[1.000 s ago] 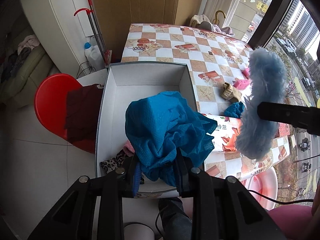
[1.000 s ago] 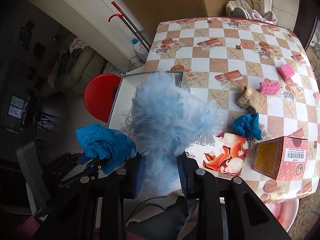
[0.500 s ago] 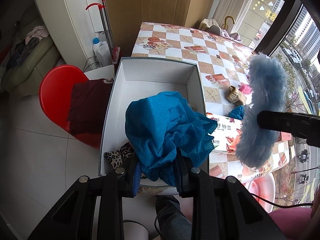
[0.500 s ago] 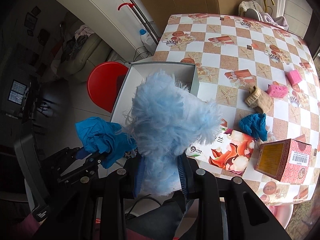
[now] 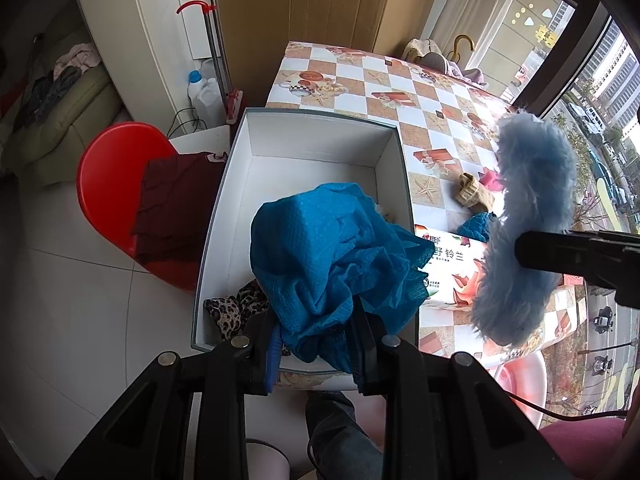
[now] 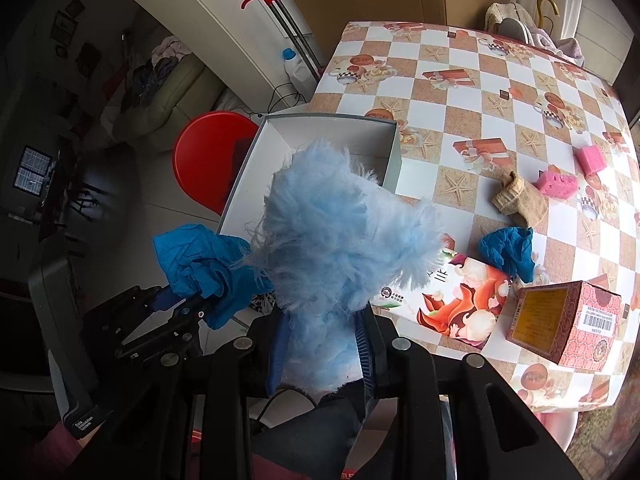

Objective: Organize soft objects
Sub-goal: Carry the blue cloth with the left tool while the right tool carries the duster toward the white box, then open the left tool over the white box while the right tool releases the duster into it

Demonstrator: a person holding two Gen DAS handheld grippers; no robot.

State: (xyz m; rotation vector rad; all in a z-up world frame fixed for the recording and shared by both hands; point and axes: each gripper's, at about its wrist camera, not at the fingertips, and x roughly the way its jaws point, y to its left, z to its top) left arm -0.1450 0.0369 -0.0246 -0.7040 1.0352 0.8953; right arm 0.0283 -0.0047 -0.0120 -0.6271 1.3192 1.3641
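My left gripper [image 5: 316,344] is shut on a teal blue cloth [image 5: 332,256] and holds it above the near end of a white open box [image 5: 308,148]. A leopard-print cloth [image 5: 236,308] lies in the box's near corner. My right gripper [image 6: 322,344] is shut on a fluffy light blue piece [image 6: 336,240], held above the table edge next to the box [image 6: 332,136]. The left gripper with its teal cloth [image 6: 200,264] shows at the left of the right wrist view. On the table lie a small teal cloth [image 6: 508,252], a tan sock [image 6: 520,200] and two pink sponges [image 6: 560,184].
A printed tissue pack [image 6: 452,300] and a red carton [image 6: 564,324] sit at the table's [image 6: 480,92] near edge. A red stool [image 5: 116,184] with a dark red garment [image 5: 172,208] stands left of the box. A mop and bottles [image 5: 208,88] stand by the wall.
Both grippers have drawn back and up a little with their loads, so more of the box and floor shows. Both grips are unchanged.
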